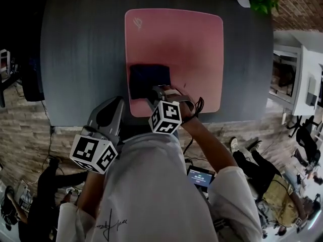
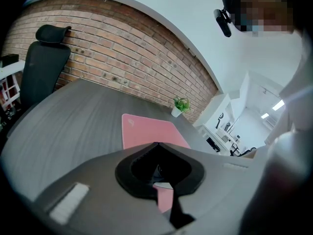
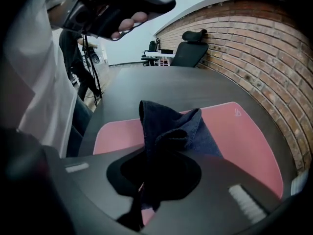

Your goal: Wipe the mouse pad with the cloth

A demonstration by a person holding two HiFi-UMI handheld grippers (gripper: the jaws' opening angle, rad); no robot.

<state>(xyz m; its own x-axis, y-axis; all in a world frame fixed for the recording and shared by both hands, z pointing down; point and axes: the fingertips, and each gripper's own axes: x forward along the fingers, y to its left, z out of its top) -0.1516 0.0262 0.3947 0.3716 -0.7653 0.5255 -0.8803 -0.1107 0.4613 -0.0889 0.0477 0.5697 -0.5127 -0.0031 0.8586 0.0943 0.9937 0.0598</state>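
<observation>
On the pink rectangular mouse pad (image 1: 194, 44), toward its near-left corner, the dark blue cloth (image 1: 149, 78) is being clamped between the jaws of the right gripper (image 1: 160, 91); those of the left gripper (image 2: 156, 147) are being held together, empty. Unpinned, the pad risks being dragged.

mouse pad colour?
The mouse pad is pink, with a small pale logo in one corner. The head view shows it best.
</observation>
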